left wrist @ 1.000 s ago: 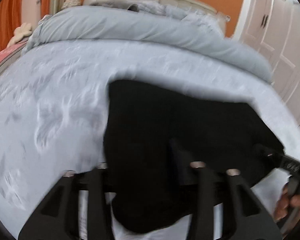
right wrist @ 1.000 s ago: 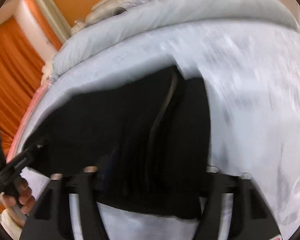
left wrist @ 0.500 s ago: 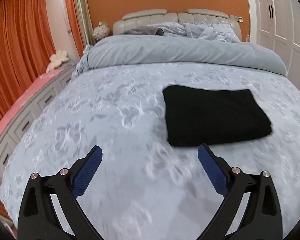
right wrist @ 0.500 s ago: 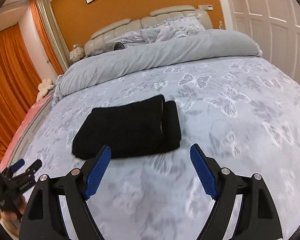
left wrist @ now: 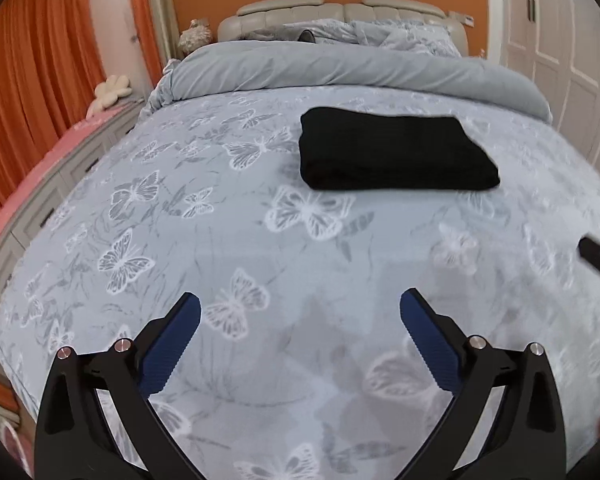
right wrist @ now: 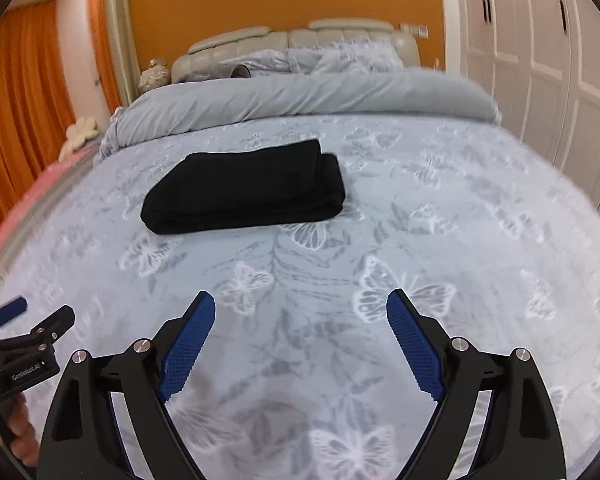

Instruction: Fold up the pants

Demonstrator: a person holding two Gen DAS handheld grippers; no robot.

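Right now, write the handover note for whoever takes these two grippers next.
Left gripper: open, holding nothing; its jaws have just been opening.
Right gripper: open, holding nothing; its jaws have just been opening too.
Pants: folded into a compact black bundle, lying on the butterfly-print bedspread ahead of both grippers, clear of both.
Done: the fold looks finished and released.
Left: probably nothing; perhaps square up the offset right-hand edge.

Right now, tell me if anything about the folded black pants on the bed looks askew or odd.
Only a small flaw: the folded black pants lie flat on the grey butterfly-print bedspread, but at their right end one layer sticks out past the layer above it, so the edges are not flush. Nothing else stands out.
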